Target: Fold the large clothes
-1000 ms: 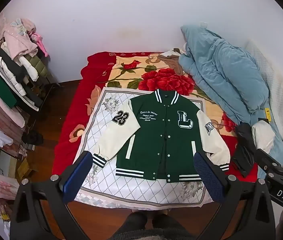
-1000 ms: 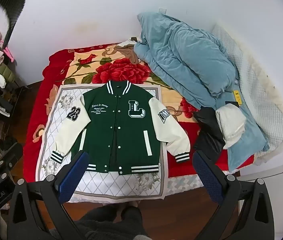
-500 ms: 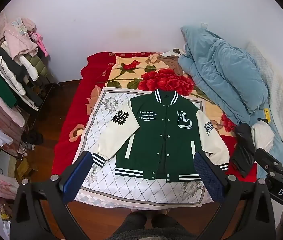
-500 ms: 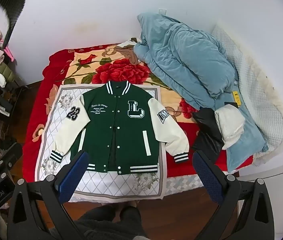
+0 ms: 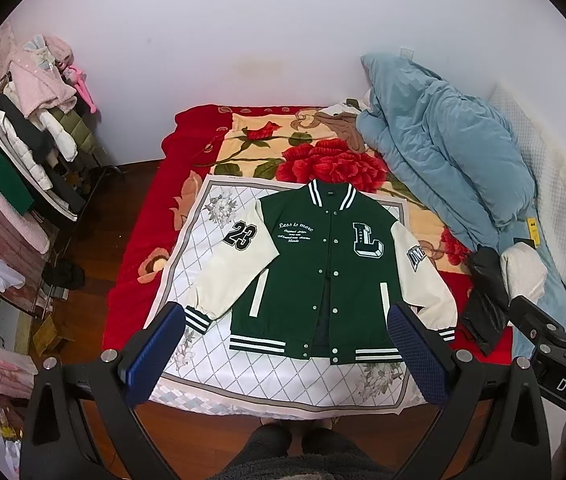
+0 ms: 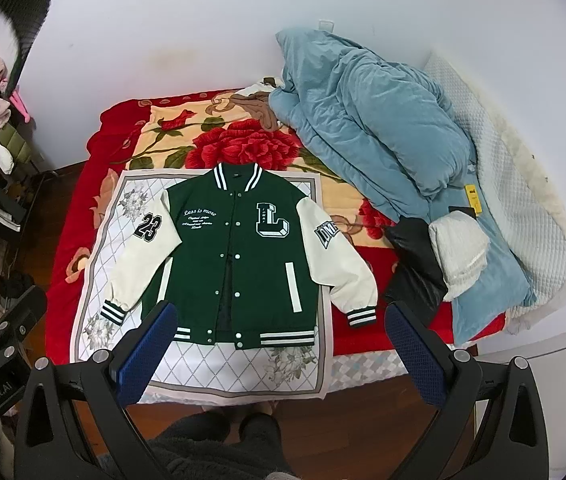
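Note:
A green varsity jacket (image 5: 323,264) (image 6: 235,248) with cream sleeves lies flat and face up on a white patterned cloth (image 5: 203,248) (image 6: 123,216) spread over the bed. It is buttoned, collar toward the wall, both sleeves angled out and down. My left gripper (image 5: 283,344) hangs open high above the near edge of the bed, with nothing between its blue pads (image 5: 151,356). Likewise my right gripper (image 6: 279,344) is open and empty, held above the bed's near edge. Each gripper's body shows at the edge of the other's view.
A red floral blanket (image 5: 151,216) covers the bed. A blue quilt (image 6: 371,120) is heaped at the right by a white pillow (image 6: 523,200), with black and white garments (image 6: 423,272) beside it. A loaded clothes rack (image 5: 23,148) stands at the left. A person's legs (image 5: 283,448) show below.
Both grippers have drifted only slightly; the jacket sits a touch lower and to the left in the views. Nothing on the bed has moved.

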Tool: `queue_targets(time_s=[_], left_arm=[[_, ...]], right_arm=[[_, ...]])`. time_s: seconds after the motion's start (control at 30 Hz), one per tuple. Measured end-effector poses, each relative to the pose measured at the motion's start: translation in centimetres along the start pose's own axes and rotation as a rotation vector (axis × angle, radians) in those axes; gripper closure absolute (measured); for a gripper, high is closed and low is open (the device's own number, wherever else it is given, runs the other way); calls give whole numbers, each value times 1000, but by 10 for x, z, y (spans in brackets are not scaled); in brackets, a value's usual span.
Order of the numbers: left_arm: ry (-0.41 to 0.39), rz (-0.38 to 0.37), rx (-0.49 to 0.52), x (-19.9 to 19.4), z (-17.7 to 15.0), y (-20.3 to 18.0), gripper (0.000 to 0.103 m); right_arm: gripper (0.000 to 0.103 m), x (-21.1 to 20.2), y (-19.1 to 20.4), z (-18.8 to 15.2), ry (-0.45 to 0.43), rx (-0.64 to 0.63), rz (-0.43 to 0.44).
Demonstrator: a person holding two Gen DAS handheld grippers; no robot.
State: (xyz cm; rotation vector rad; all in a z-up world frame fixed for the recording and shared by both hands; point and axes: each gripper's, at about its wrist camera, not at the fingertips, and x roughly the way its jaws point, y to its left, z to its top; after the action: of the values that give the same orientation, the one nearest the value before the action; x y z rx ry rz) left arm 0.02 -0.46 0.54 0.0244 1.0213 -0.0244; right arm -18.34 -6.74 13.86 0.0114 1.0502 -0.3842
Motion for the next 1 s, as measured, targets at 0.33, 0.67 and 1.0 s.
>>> queue_targets(time_s=[0.33,0.67,1.0], left_arm=[[-2,-1,0,-1,1,-1,0],[-4,-3,-2,-7,4,-1,0],[-6,-3,-2,-9,5,-4,0]], right_arm=[[0,-5,-1,-1,-4,-1,-1],[0,-9,-2,-2,-5,-2,-1],[0,-11,0,-6,-7,-2,2]])
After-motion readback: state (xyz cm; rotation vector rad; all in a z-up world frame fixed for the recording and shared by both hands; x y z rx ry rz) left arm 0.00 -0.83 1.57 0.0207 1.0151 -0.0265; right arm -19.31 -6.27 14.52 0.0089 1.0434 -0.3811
